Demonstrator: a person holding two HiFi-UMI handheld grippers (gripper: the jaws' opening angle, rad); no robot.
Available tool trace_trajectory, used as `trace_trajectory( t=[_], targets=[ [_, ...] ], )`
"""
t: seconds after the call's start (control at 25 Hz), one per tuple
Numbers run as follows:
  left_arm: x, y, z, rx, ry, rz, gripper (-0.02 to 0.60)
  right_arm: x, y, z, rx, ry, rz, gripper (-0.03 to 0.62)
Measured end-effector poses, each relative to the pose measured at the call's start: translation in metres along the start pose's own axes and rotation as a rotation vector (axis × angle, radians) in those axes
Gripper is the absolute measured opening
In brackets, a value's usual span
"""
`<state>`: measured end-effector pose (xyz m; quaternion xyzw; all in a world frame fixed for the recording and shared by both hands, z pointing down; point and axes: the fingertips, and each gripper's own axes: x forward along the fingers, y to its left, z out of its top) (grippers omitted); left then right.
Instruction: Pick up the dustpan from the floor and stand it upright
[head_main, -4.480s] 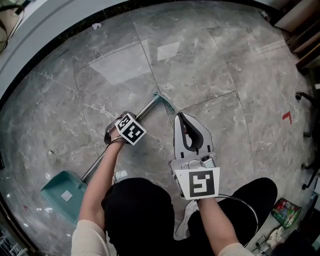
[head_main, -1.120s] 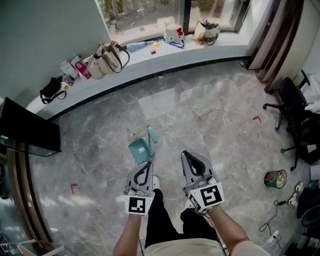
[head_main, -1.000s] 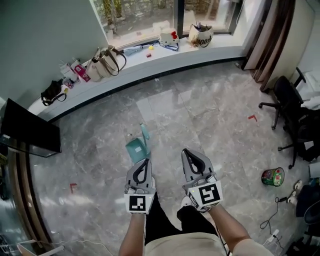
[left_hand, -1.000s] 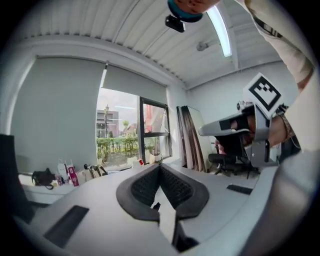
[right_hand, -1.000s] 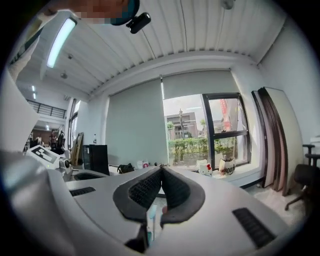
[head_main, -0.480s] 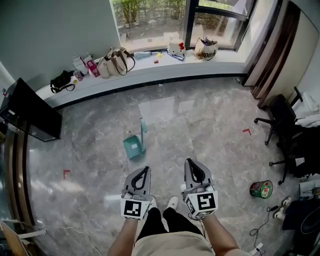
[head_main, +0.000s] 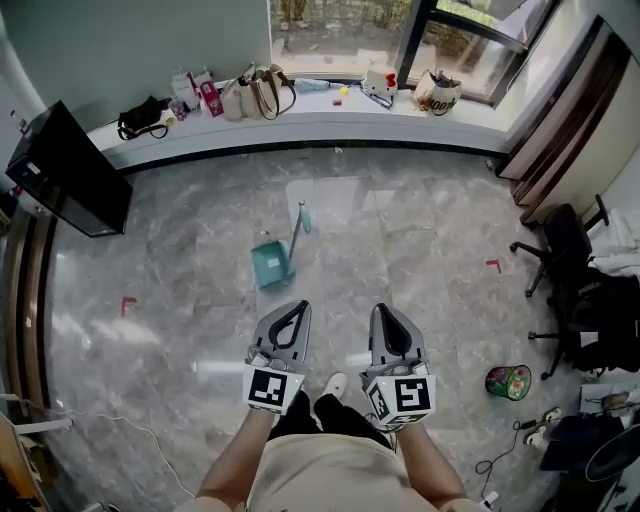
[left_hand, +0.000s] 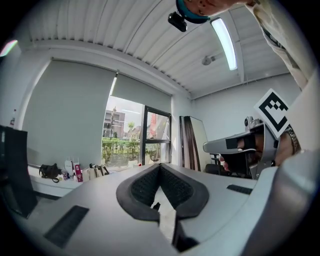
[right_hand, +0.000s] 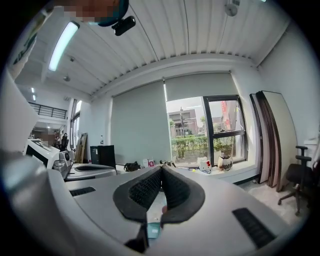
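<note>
Dustpan (head_main: 271, 265) stands on the floor (head_main: 420, 250), apart from left gripper (head_main: 296, 306) and right gripper (head_main: 386, 309), both closed, empty.

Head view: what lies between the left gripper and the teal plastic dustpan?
Nothing but bare grey marble floor lies between the left gripper and the teal plastic dustpan, as the head view shows.

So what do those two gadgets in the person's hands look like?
The left gripper and right gripper are pale grey tapering wedges, lined with black ribbed pads. Each carries a white cube printed with black square markers. The person wears a beige top, black trousers and a white shoe.
</note>
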<state>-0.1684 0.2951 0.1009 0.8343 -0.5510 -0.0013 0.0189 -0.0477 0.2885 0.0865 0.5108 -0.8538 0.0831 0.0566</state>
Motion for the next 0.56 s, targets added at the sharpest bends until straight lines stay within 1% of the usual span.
trace_trajectory(
  t=[0.04,0.16,0.28,0.4,0.56],
  targets=[
    [0.001,-0.007,0.003,0.002,-0.002,-0.018,0.011,-0.004,-0.001,0.003,-0.005,-0.005,-0.004,0.018],
    [0.002,-0.02,0.012,-0.038,-0.016,-0.068,0.011,-0.009,-0.003,0.008,0.001,-0.025,-0.015,0.018],
    [-0.003,-0.019,0.017,-0.017,-0.012,-0.077,0.011,-0.007,0.004,0.012,-0.003,-0.038,-0.008,0.018],
    [-0.01,-0.01,0.012,-0.004,0.048,-0.065,0.011,-0.003,0.01,0.019,-0.01,-0.049,0.005,0.018],
    [-0.014,0.0,0.007,0.007,0.113,-0.041,0.011,0.005,0.008,0.027,-0.008,-0.06,0.017,0.018]
  ],
)
